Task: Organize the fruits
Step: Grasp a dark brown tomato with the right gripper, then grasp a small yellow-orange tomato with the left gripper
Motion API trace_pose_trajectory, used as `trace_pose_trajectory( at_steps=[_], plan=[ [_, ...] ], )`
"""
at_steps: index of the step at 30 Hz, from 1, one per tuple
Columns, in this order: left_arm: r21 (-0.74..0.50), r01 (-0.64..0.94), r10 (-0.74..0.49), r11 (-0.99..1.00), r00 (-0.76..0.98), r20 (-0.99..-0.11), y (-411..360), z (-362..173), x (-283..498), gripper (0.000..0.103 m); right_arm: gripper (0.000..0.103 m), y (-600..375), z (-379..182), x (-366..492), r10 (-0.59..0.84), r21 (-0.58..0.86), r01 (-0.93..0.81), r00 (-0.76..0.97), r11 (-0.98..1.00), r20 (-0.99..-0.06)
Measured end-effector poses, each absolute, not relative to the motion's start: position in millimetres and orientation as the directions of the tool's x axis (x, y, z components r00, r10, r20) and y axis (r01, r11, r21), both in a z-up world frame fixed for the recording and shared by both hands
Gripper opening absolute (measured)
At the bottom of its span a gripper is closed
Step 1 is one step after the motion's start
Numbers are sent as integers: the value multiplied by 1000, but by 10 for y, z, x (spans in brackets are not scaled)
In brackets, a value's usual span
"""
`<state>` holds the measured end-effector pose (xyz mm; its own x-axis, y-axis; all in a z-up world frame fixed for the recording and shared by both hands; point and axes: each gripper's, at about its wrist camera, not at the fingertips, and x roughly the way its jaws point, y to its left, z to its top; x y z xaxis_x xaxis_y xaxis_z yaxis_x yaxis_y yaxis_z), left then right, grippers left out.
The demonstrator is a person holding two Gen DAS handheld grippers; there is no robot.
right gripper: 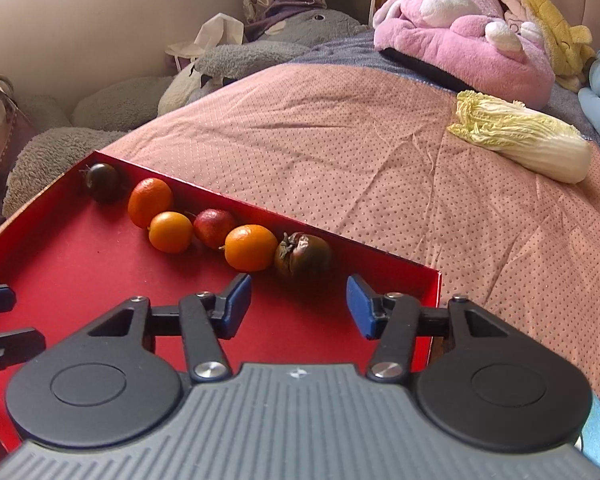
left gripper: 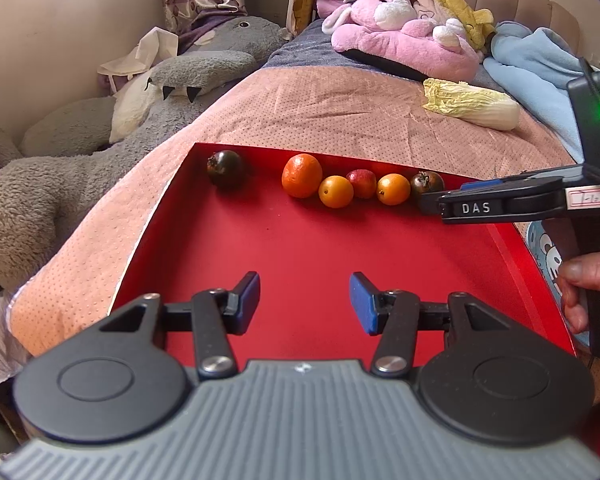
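Observation:
A red tray [left gripper: 300,248] lies on the bed with a row of fruit along its far wall: a dark fruit [left gripper: 225,168] alone at the left, then a large orange [left gripper: 302,175], a small orange [left gripper: 336,191], a red fruit [left gripper: 362,183], another small orange [left gripper: 393,189] and a second dark fruit [left gripper: 426,184]. My left gripper [left gripper: 304,292] hangs open over the bare tray floor, holding nothing. My right gripper [right gripper: 298,292] is open just short of the second dark fruit [right gripper: 303,254], near the tray's right corner, with nothing between its pads.
A napa cabbage [right gripper: 520,136] lies on the pink quilt beyond the tray to the right. A pink plush [left gripper: 404,36], a grey plush [left gripper: 100,152] and a blue blanket [left gripper: 540,64] crowd the far end. A person's hand [left gripper: 588,280] grips the right tool.

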<state>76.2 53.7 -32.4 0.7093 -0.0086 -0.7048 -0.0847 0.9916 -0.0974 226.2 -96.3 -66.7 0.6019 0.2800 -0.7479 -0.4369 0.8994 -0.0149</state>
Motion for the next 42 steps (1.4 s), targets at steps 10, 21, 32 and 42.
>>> trace_pose_trajectory(
  at_steps=[10, 21, 32, 42],
  plan=[
    [-121, -91, -23, 988, 700, -714, 592, -390, 814, 52, 51, -823, -853, 2494, 259, -40, -447, 586, 894, -768],
    [-113, -76, -29, 991, 694, -719, 535, -390, 923, 52, 43, -1073, -823, 2392, 284, 27, -416, 571, 909, -770],
    [-122, -54, -54, 991, 674, -736, 390, -408, 1426, 52, 43, -1336, -656, 1561, 332, 51, -460, 556, 887, -762],
    [-109, -84, -32, 990, 634, -773, 358, -594, 1904, 51, 43, -1482, -726, 1330, 344, 85, -446, 541, 891, -767]
  ],
)
